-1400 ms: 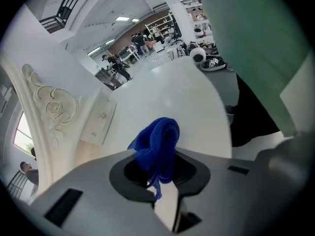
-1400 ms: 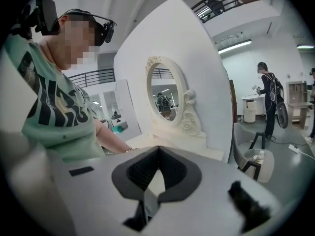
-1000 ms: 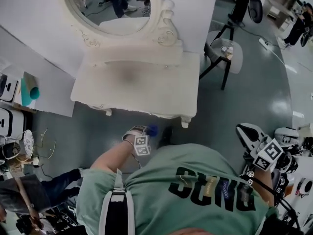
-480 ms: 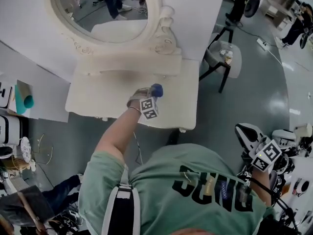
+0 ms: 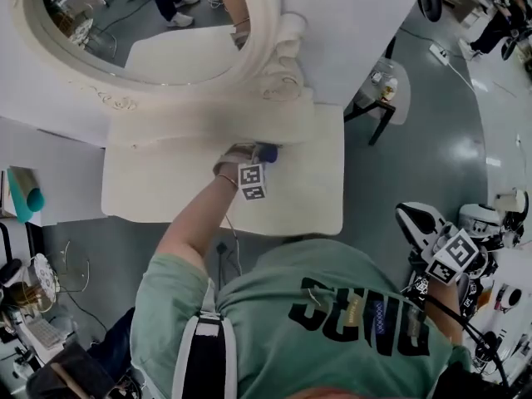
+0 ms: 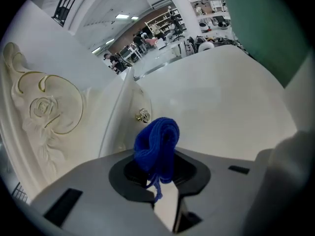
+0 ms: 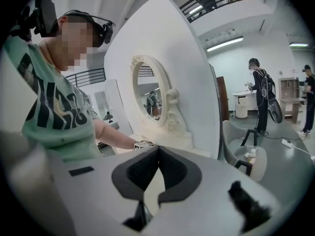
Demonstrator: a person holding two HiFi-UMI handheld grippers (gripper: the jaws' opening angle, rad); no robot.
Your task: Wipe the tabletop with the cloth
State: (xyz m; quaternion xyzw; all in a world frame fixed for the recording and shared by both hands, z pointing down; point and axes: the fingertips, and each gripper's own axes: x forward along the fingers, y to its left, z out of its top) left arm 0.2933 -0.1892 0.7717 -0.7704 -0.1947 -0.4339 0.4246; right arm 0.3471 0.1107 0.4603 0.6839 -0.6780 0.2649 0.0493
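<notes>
Against the white wall panel, a cream-white dressing counter [image 5: 307,189] is seen from above, smooth and matt on top, with rounded corners and a raised drawer ledge along its back. An oval mirror [image 5: 150,32] is set over it in a carved frame, and a scroll with a rose [image 6: 44,107] is cut in relief on the side ornament. A grey chair [image 5: 397,102] is placed on the glossy floor beside the counter's right end.

The left hand-held gripper [image 5: 259,158] is held out over the rear middle of the counter, just before the drawer ledge. Its jaws are clamped on a blue cloth [image 5: 268,151]. The cloth [image 6: 157,144] is bunched into a soft roll of finely ribbed fabric; its long axis is laid along the jaws, and its free end is pointed forward, toward the ledge and a small metal knob [image 6: 143,115]. A loose thread is hung from it between the jaws. Contact with the counter cannot be made out.

The right hand-held gripper [image 5: 414,221] is kept low at the person's right side, well apart from the counter, with its dark pads [image 7: 172,173] brought together on nothing.
</notes>
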